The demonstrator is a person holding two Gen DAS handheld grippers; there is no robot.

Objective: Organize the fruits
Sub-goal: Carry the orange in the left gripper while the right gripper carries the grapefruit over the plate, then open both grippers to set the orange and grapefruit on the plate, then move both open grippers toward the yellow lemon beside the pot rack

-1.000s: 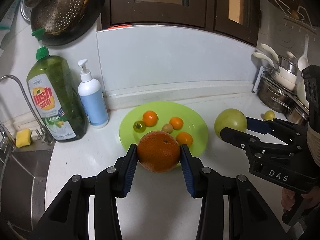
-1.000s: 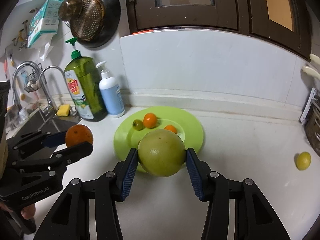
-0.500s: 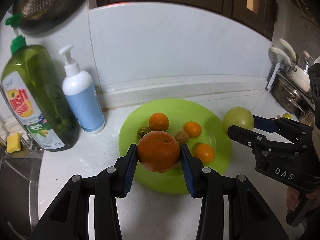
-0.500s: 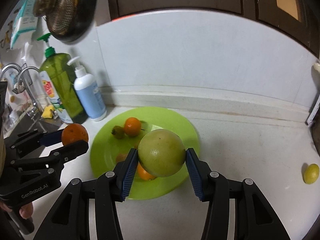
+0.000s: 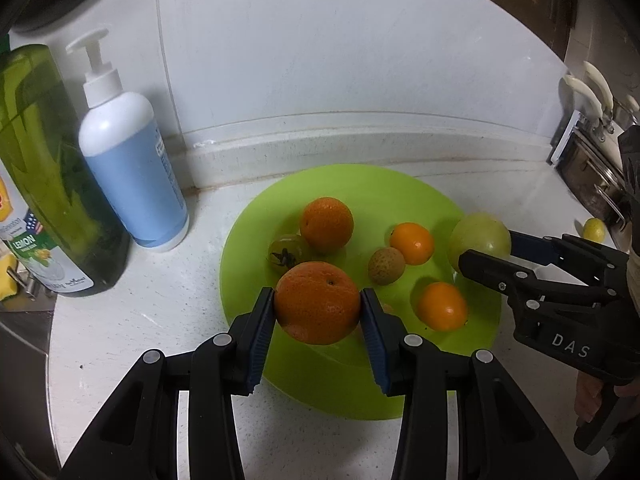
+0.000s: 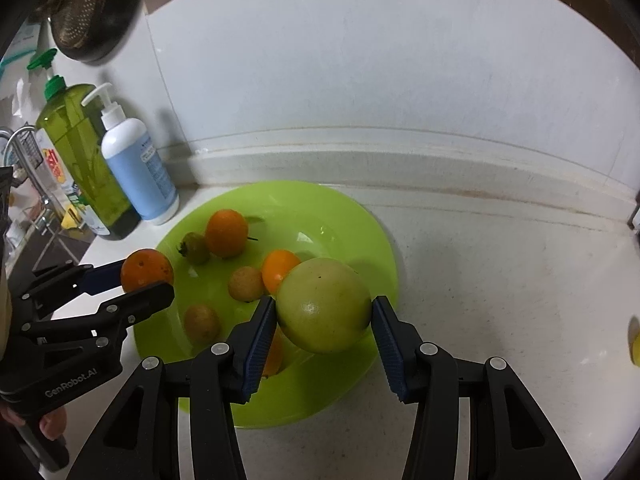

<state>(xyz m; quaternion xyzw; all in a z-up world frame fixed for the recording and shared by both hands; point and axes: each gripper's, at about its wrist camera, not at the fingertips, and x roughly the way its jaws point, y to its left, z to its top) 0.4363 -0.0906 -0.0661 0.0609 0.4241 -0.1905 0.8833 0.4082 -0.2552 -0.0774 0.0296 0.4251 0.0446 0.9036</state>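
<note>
The left tool [image 5: 318, 308] points steeply down over the near part of a round lime-green plastic plate [image 5: 360, 392], its blue ribbed pads pinching a large round orange [image 5: 318, 302] from both sides. The right tool [image 6: 324, 314] tilts down the same way over the plate's right half, its pads pressed on a big pale green round citrus fruit [image 6: 324, 304]. Both fruits hang above the plate; whether either touches it cannot be told. A hand [image 5: 588, 400] grips the right tool's black handle at the lower right of the left view.

On the plate lie a medium orange [image 5: 326, 224], a small dark green fruit with a dried stalk [image 5: 286, 252] touching it, a small brownish round fruit [image 5: 386, 266], and two small tangerines [image 5: 412, 242] [image 5: 442, 306]. On the white table [image 5: 152, 312] left of the plate stand a white and blue pump bottle [image 5: 132, 172] and a tall green dish-soap bottle [image 5: 48, 184], side by side near the wall. A small yellow fruit [image 5: 593, 229] sits on the table far to the right, well apart from the plate.
</note>
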